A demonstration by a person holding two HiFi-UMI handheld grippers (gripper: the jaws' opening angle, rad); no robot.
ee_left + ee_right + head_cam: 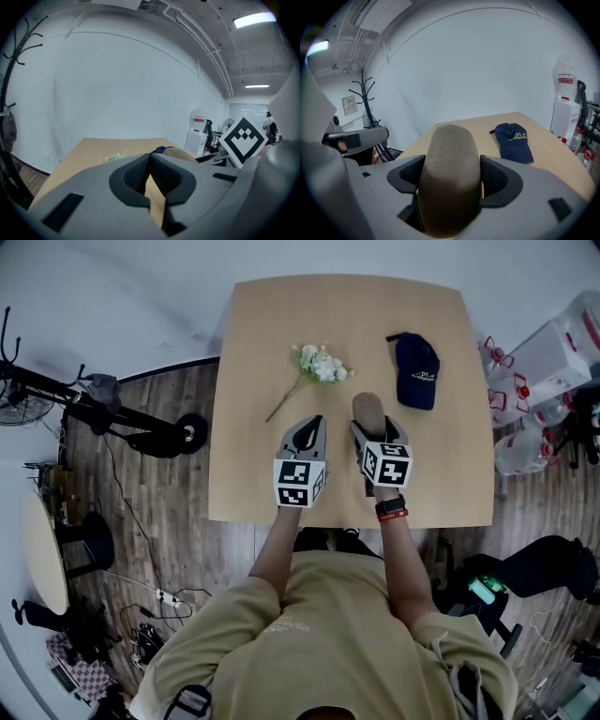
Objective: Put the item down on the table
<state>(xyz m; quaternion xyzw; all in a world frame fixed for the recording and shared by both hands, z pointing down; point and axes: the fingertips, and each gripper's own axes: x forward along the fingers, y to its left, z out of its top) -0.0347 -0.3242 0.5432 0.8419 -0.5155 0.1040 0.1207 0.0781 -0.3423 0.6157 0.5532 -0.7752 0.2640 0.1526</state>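
Right gripper [453, 176] clamps tan item [450, 140] between jaws over table [487, 123]; left gripper [150, 163] closed.

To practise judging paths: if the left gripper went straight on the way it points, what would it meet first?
Probably the white flowers lying ahead of the left gripper, unless its slight downward tilt meets the table first.

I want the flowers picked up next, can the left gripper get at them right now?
Probably yes: the left gripper is empty with jaws together, and the flower sprig lies just ahead on the table, nothing between them. It would need to open first.
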